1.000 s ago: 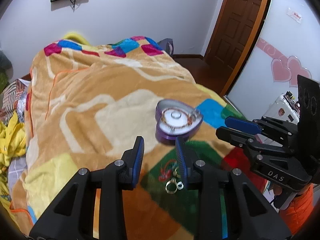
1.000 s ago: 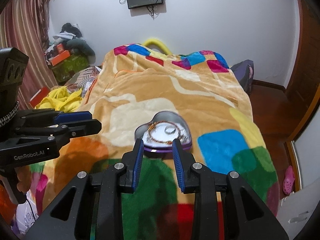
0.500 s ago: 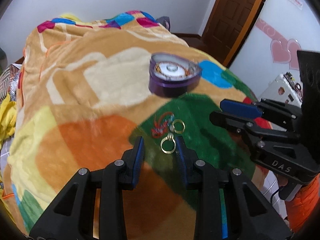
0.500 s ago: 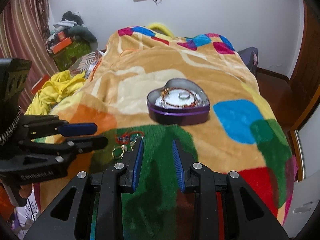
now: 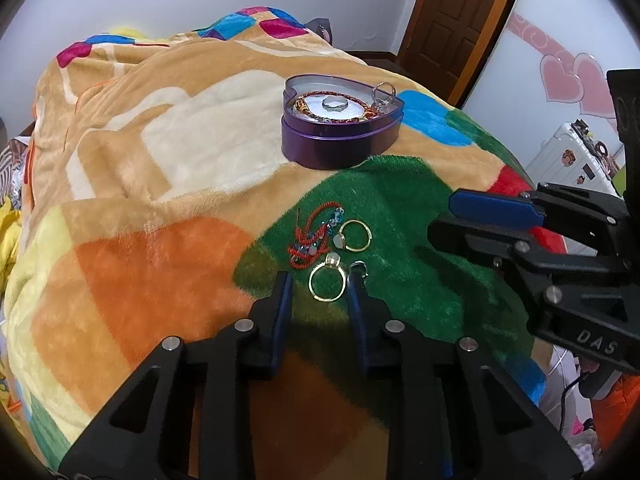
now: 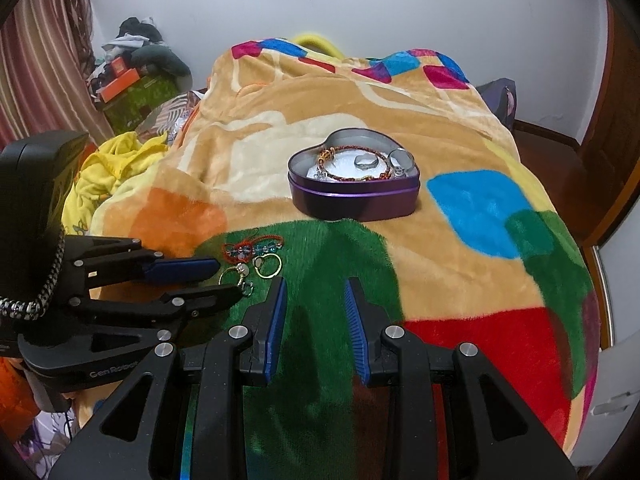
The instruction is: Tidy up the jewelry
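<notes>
A purple heart-shaped tin stands on the blanket, open, with a bracelet and rings inside; it also shows in the right wrist view. On the green patch lie a red beaded bracelet, a gold ring, a second gold ring and a small silver piece. My left gripper is open, low over the blanket, its fingers on either side of the second gold ring. My right gripper is open and empty over the green patch, right of the loose jewelry.
The colourful blanket covers the bed and falls away at its edges. Yellow cloth and clutter lie left of the bed. A wooden door and a white wall with pink hearts stand at the right.
Both grippers have moved down and forward toward the loose jewelry. The left gripper's fingers now flank the nearer gold ring. Nothing has been picked up.
</notes>
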A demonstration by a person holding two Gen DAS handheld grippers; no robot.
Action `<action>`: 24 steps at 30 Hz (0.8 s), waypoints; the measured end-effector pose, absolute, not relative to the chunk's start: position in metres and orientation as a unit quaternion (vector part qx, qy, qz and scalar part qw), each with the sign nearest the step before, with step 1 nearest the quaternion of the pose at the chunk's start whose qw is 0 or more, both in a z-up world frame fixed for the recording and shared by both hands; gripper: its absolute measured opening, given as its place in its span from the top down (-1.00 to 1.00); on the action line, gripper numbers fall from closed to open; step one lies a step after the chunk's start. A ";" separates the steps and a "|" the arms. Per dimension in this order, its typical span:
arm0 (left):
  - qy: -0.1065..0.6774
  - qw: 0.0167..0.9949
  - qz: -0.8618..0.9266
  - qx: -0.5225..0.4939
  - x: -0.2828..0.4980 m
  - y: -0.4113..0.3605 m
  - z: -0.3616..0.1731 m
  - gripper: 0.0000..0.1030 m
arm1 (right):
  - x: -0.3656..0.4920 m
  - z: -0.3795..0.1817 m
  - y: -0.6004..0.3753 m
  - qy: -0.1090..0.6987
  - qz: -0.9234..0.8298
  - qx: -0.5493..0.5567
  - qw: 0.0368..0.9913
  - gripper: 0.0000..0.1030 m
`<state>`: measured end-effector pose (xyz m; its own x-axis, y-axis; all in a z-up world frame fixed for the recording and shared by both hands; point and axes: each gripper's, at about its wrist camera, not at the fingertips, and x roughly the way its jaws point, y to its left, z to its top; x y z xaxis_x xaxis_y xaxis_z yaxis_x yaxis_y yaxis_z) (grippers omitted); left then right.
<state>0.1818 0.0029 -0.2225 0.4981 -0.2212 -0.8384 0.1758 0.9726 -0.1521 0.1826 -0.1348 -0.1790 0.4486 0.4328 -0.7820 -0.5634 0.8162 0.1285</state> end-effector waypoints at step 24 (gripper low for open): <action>0.461 0.880 -0.096 -0.064 0.175 0.037 -0.207 0.65 | 0.193 -0.201 -0.092 0.445 0.315 -0.118 0.830 0.42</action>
